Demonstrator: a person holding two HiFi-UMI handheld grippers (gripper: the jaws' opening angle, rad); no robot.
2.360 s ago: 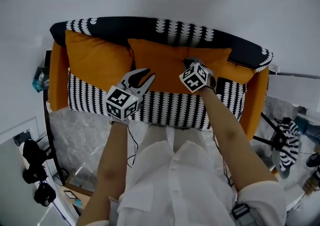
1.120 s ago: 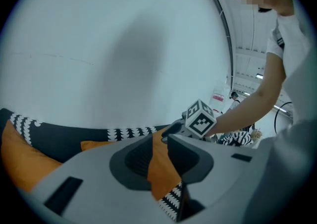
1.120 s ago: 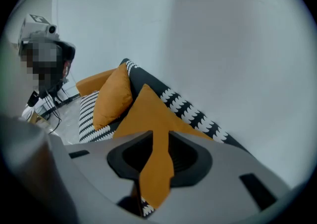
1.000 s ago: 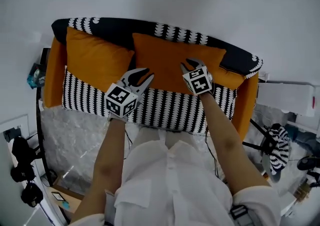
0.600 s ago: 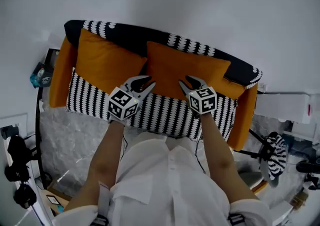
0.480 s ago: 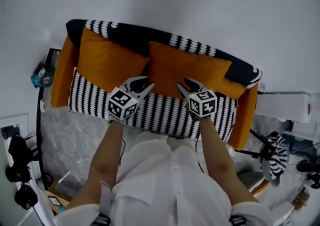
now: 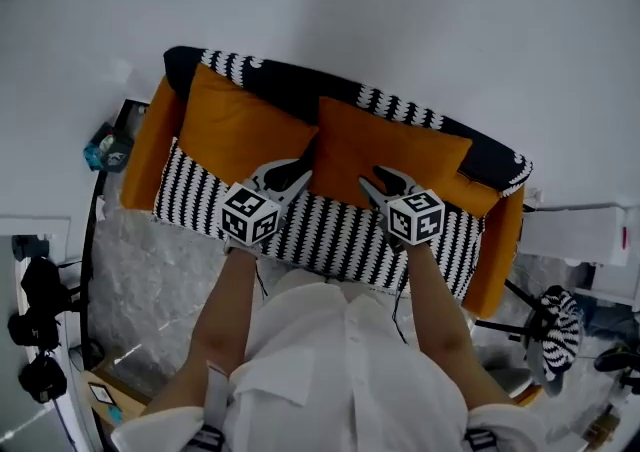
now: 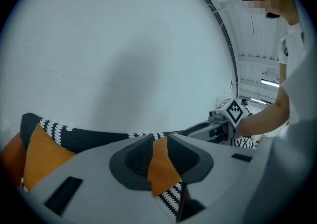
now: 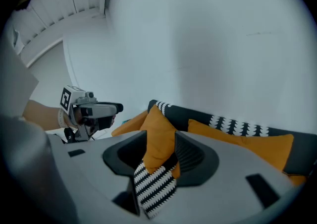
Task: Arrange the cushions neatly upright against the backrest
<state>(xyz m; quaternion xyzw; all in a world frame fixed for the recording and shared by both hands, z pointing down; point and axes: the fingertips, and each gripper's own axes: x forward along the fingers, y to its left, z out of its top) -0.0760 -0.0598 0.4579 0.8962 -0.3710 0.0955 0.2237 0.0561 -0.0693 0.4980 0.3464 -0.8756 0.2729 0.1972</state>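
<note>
Both arms stretch forward over the sofa [image 7: 200, 202]. The left gripper [image 7: 302, 172] jaws stand released and empty. The right gripper [image 7: 381, 180] jaws have just been opening, with nothing between them.

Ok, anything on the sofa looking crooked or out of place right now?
Yes: the third cushion at the right end of the sofa sits low, half tucked behind the middle cushion, not upright like the left cushion. Those two lean against the backrest.
</note>
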